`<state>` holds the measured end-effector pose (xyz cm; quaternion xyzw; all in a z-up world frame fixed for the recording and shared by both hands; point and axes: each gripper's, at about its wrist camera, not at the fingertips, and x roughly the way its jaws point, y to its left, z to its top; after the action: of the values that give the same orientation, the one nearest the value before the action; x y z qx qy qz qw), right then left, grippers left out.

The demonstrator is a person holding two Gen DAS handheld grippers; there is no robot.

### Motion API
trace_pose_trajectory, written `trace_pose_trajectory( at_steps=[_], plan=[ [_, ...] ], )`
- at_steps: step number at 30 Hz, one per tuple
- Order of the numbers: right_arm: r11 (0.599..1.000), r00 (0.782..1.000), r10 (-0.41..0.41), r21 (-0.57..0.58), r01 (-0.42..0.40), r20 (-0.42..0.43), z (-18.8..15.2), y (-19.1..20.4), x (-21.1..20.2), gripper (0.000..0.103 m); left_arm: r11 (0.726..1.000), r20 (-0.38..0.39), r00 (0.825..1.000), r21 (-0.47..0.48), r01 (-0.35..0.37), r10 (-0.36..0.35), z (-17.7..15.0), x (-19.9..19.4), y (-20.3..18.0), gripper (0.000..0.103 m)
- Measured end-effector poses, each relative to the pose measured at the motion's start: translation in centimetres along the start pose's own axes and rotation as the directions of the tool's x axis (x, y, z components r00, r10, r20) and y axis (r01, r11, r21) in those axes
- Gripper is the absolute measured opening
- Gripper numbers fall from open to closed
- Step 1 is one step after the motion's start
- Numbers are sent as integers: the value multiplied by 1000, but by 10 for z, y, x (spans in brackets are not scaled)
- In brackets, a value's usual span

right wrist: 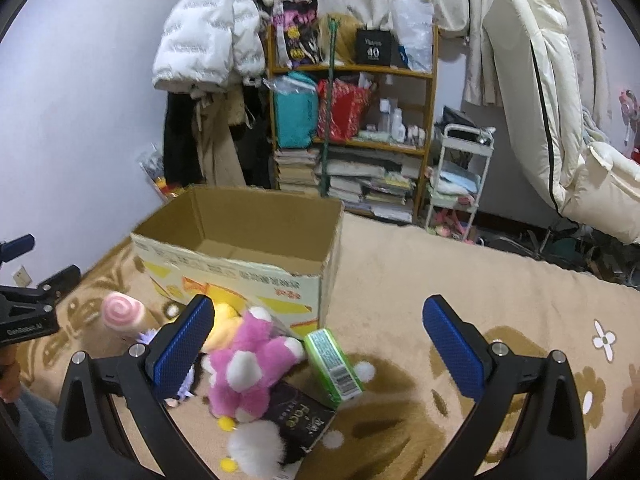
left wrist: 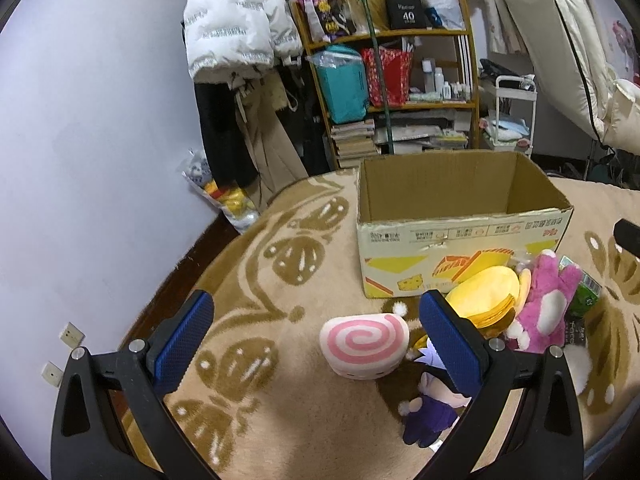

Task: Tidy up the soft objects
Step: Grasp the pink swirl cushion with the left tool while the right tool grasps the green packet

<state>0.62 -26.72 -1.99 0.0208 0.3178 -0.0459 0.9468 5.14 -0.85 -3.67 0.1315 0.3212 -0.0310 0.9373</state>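
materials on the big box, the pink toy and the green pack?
Box: corrugated cardboard, matte brown inside, printed outside; fluting shows at the ragged cut rim. Pink toy: plush, long fuzzy pile with white patches, likely synthetic. Green pack: looks like a carton or pack under glossy film; it catches highlights and carries a barcode, but the material underneath is unclear.

I count one open cardboard box on the blanket. Before it lie four plush items: one pink-swirl roll cushion, one yellow round plush, one pink plush toy, and one dark-robed doll. I also count two packets: one green, one black. Two grippers: left, right.
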Motion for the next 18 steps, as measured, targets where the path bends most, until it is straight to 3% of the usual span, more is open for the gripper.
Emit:
trace_pose_trajectory(
  at_steps=[7, 18],
  plan=[
    [1000, 997, -4, -13, 3, -82, -5, -3, 28, 103, 1000, -91, 996, -9, 20, -21, -2, 32, -6, 101],
    [1000, 984, -18, -15, 16, -179, -13, -8, 60, 103, 997, -218, 973, -1, 73, -71, -12, 72, -16, 101]
  ],
)
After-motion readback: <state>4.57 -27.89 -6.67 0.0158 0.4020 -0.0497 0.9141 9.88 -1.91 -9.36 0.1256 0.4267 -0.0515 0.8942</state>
